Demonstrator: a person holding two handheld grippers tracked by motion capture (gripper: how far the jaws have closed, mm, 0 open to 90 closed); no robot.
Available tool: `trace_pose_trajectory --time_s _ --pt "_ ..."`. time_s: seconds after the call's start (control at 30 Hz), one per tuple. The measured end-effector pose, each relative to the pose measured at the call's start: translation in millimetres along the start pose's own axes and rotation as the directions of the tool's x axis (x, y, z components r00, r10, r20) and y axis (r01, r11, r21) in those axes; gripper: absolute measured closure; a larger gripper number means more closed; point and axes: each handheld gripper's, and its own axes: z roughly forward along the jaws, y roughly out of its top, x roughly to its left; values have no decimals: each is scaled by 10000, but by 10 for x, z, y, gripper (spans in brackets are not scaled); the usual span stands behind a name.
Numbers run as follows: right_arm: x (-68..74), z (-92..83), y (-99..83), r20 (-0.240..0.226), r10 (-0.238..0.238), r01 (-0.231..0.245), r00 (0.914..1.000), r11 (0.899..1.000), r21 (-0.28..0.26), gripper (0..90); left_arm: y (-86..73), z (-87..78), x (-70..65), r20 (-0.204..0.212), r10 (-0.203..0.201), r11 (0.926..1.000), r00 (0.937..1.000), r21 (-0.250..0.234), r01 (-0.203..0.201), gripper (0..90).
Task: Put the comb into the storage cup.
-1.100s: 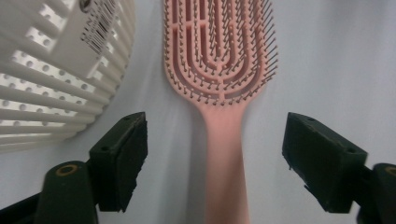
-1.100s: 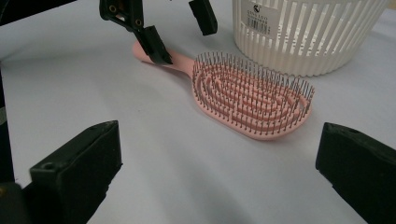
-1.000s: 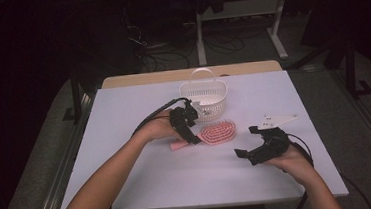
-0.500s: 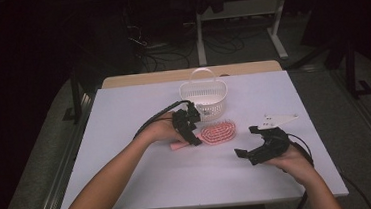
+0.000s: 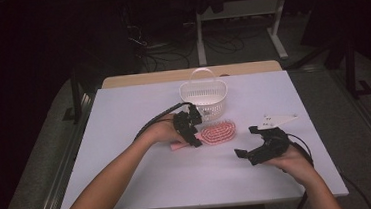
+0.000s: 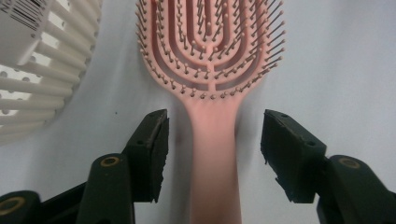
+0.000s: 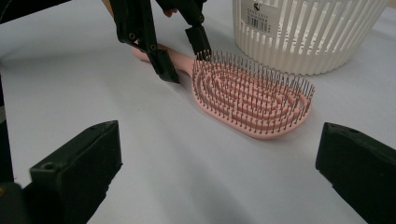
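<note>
The pink hairbrush lies flat on the white surface, bristles up, just in front of the white slatted basket. The left gripper straddles the brush handle, one jaw on each side. Its jaws have just been closing, yet a gap shows on both sides of the handle in the left gripper view, so the pads do not press on it. The right gripper rests on the surface well apart from the brush, jaws wide open and holding nothing.
</note>
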Motion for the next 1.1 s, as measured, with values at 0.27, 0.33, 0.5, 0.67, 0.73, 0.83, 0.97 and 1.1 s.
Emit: trace_pose_trajectory --time_s 0.27,0.33,0.5,0.67,0.73,0.83,0.97,1.1 --pt "0 0 0 -11 18 -18 10000 10000 8 0 11 32 2 -6 62 9998 10000 200 -62 500" --pt "-1 1 0 -7 13 -13 10000 10000 10 0 13 38 4 -4 40 9998 10000 197 -40 526" --pt "-1 2 0 -4 8 -8 10000 10000 9 0 18 43 8 -70 4 9997 10000 245 -2 565" --pt "-1 0 1 -8 15 -15 10000 10000 3 0 35 46 5 -220 -33 9992 9998 386 41 608" --pt "-1 0 1 -8 15 -15 10000 10000 1 0 48 50 -2 -345 55 9988 9994 492 -38 627" --pt "1 0 2 -10 14 -14 10000 10000 -3 0 64 52 -7 -377 64 9978 9993 656 -39 634" --pt "3 1 3 -16 4 -4 10000 10000 -9 0 80 55 -13 -444 107 9967 9990 813 -71 650" --pt "7 3 4 -26 2 -2 10000 10000 6 0 90 54 1 -447 166 9959 9989 895 -126 699"
